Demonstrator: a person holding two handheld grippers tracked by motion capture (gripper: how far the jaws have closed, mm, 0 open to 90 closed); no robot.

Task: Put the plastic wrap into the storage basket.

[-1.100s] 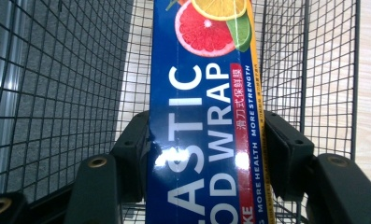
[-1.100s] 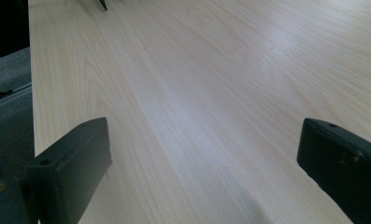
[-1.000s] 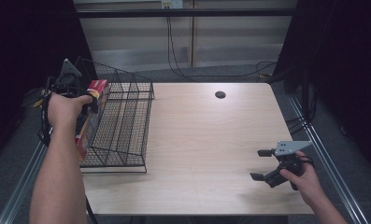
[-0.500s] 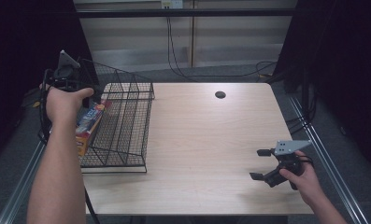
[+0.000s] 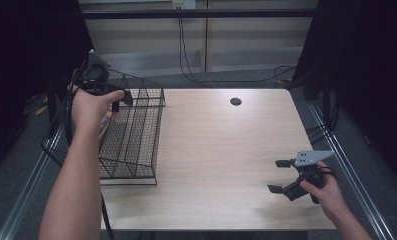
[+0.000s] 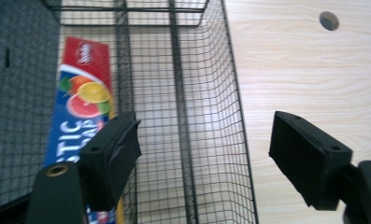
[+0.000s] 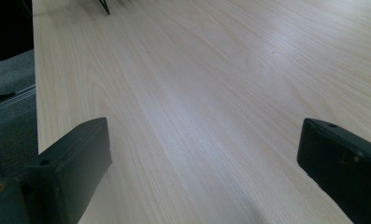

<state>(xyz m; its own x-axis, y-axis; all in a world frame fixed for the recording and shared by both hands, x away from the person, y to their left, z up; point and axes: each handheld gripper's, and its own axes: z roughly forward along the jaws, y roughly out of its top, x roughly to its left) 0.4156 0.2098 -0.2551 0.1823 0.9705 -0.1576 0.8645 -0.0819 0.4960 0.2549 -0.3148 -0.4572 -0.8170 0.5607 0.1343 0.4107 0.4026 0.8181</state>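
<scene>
Wooden table (image 5: 226,150); plastic-wrap box (image 6: 82,107) in wire basket (image 6: 192,93), below spread, empty left tool (image 6: 204,154).

Blue-red box (image 6: 82,109) lying in wire basket (image 6: 206,116), beyond left claw (image 6: 204,158): letters "TIC" showing; logo on red end unreadable.

One wire basket (image 5: 136,135) stands at the table's (image 5: 226,150) left edge. One plastic-wrap box (image 6: 82,98) lies inside it along its left wall. Two handheld grippers are present: the left gripper (image 5: 117,99) and the right gripper (image 5: 281,176). One round hole (image 5: 235,101) marks the table's far edge.
</scene>
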